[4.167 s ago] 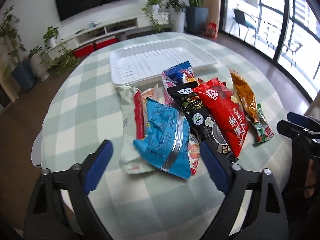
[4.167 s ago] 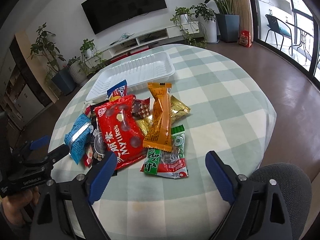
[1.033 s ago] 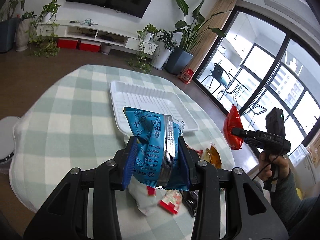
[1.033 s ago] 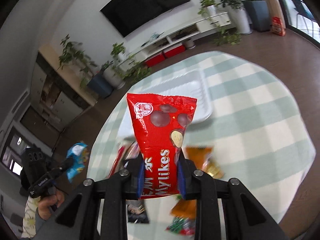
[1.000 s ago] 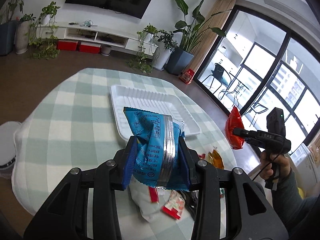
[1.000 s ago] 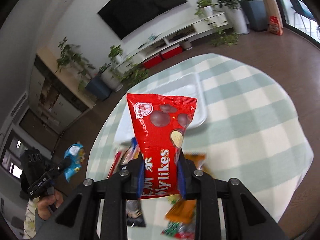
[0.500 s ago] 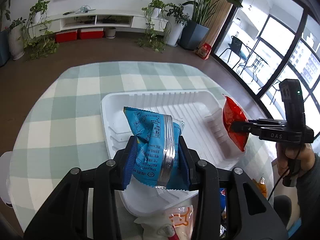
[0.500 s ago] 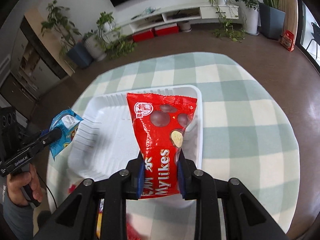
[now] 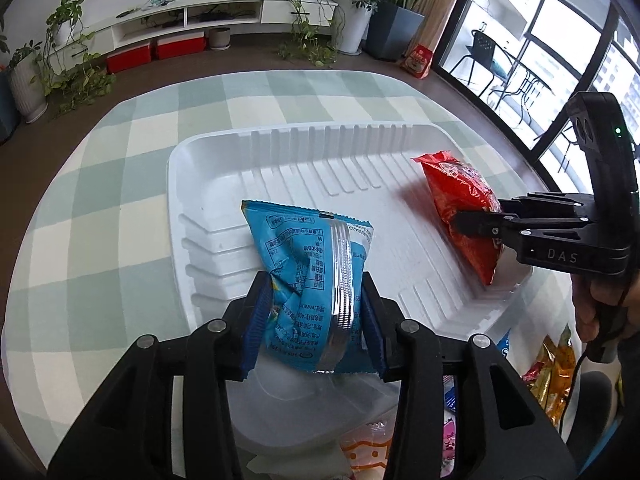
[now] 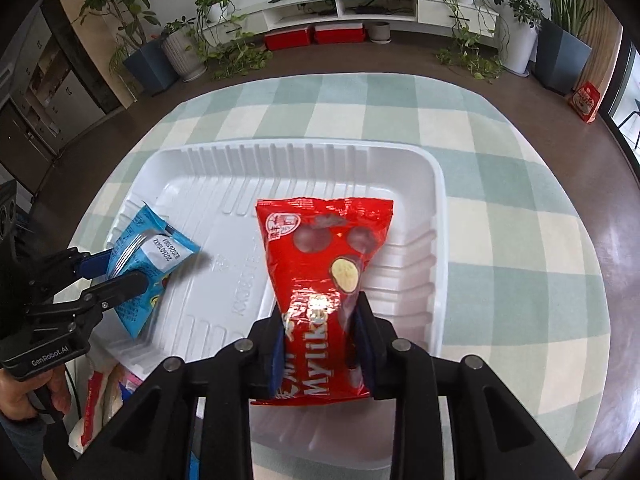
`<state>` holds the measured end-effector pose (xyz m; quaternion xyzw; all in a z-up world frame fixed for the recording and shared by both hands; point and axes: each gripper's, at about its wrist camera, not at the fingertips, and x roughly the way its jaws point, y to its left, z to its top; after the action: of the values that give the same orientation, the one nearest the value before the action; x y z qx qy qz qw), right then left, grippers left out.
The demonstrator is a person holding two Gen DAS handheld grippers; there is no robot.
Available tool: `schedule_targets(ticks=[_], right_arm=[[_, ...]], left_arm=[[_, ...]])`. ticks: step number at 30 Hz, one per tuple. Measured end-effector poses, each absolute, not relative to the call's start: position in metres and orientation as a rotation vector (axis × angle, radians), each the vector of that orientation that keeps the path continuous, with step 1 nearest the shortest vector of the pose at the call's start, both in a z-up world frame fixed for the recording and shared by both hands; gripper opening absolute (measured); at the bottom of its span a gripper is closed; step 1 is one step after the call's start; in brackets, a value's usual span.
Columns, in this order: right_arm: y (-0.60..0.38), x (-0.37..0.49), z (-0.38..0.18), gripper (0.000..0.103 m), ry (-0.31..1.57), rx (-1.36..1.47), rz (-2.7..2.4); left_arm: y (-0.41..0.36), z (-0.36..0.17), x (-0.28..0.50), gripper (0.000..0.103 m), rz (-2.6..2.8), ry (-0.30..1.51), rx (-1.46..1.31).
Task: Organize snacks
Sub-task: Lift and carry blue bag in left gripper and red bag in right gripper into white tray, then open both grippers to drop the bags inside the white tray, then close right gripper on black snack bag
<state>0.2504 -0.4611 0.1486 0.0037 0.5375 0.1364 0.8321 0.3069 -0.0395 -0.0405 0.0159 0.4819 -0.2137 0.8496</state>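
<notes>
1. So there's a round table with a green-and-white check tablecloth [image 10: 500,128] and a big white ribbed plastic tray [image 10: 436,240] sitting on it; both grippers are over the tray, pointing steeply down into it.
2. Left gripper [image 9: 314,316] has the blue snack bag [image 9: 310,268] between its blue pads [image 9: 256,320]; the jaws have just been opening a bit, but both pads look to be against the bag's sides, so it's gripped; bag stands roughly upright over the tray's left half, and in the right wrist view its top end seems to reach down to the tray floor, though I can't tell if it really touches.
3. Right gripper [image 10: 320,344] is clamped on the lower part of the red Mylikes bag [image 10: 324,264]; its jaws have just eased open a touch too, bag between them; the bag is over the tray's right half, and from the left wrist view its lower end sits down by the tray's right wall.
4. A hand [image 9: 600,304] holds the right gripper's handle; another hand [image 10: 28,396] holds the left one.
5. The leftover snack packets [image 9: 552,364] are on the cloth just beside the tray's near edge, mostly hidden behind the grippers; the two bags are well apart inside the tray.
</notes>
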Motion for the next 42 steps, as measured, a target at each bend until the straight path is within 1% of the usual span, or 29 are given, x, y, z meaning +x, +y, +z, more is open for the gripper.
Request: schedule_targets(ticks=[2,3,5,9,12,13,14,15,16,17,18,19,20,21,24,26,27,29,31,33,36,37,38,42], right_arm=[[-0.462,0.251,0.148,0.034,1.138,0.017,0.288],[-0.463,0.252,0.148,0.034,1.143,0.019,0.282],[-0.466,0.255,0.144,0.049,1.167,0.034,0.265],[-0.474,0.253,0.148,0.053,1.154,0.064,0.248],[-0.480,0.248,0.161,0.062,1.123,0.077,0.235],[-0.483,0.245,0.169,0.064,1.107,0.084,0.231],[-0.486,0.241,0.177,0.066,1.089,0.088,0.227],[-0.489,0.237,0.188,0.069,1.063,0.092,0.220],[-0.493,0.231,0.199,0.074,1.031,0.104,0.218],[-0.498,0.224,0.211,0.076,0.997,0.126,0.221],[-0.503,0.216,0.225,0.083,0.958,0.158,0.225],[-0.509,0.204,0.238,0.092,0.915,0.193,0.227],[-0.515,0.192,0.250,0.097,0.871,0.223,0.227],[-0.521,0.177,0.262,0.102,0.822,0.250,0.238],[-0.533,0.125,0.284,0.103,0.701,0.322,0.312],[-0.536,0.092,0.286,0.103,0.658,0.385,0.352],[-0.537,0.077,0.283,0.103,0.646,0.406,0.366],[-0.532,0.046,0.273,0.103,0.668,0.395,0.374],[-0.523,0.020,0.261,0.103,0.715,0.371,0.405],[-0.516,-0.006,0.247,0.100,0.728,0.359,0.376],[-0.502,-0.030,0.226,0.085,0.785,0.340,0.353],[-0.496,-0.035,0.221,0.077,0.798,0.330,0.351],[-0.486,-0.038,0.218,0.074,0.810,0.299,0.351],[-0.452,-0.041,0.215,0.074,0.800,0.192,0.385]], left_arm=[[-0.040,-0.041,0.309,0.044,-0.452,1.015,0.034],[-0.039,-0.040,0.310,0.046,-0.449,1.010,0.031],[-0.037,-0.036,0.308,0.052,-0.445,0.998,0.028],[-0.034,-0.023,0.300,0.061,-0.445,0.970,0.040],[-0.025,-0.003,0.288,0.063,-0.442,0.924,0.028],[-0.022,0.004,0.282,0.066,-0.438,0.903,0.027],[-0.017,0.014,0.274,0.072,-0.431,0.874,0.024],[-0.011,0.024,0.266,0.077,-0.429,0.847,0.014],[-0.005,0.032,0.257,0.080,-0.430,0.821,-0.003],[0.001,0.040,0.247,0.085,-0.433,0.800,-0.021],[0.007,0.047,0.235,0.090,-0.442,0.779,-0.037],[0.013,0.052,0.225,0.093,-0.455,0.756,-0.050],[0.018,0.057,0.211,0.100,-0.466,0.731,-0.064],[0.022,0.059,0.200,0.103,-0.475,0.715,-0.076],[0.034,0.058,0.162,0.103,-0.501,0.682,-0.122],[0.039,0.052,0.134,0.103,-0.477,0.662,-0.137],[0.038,0.048,0.124,0.103,-0.461,0.680,-0.127],[0.036,0.035,0.107,0.103,-0.421,0.773,-0.090],[0.042,0.025,0.089,0.103,-0.403,0.772,-0.131],[0.049,0.014,0.076,0.103,-0.397,0.791,-0.183],[0.048,-0.003,0.072,0.102,-0.391,0.857,-0.169],[0.047,-0.004,0.070,0.102,-0.393,0.859,-0.161],[0.048,-0.003,0.068,0.102,-0.403,0.857,-0.164],[0.056,-0.002,0.062,0.102,-0.411,0.855,-0.192]])
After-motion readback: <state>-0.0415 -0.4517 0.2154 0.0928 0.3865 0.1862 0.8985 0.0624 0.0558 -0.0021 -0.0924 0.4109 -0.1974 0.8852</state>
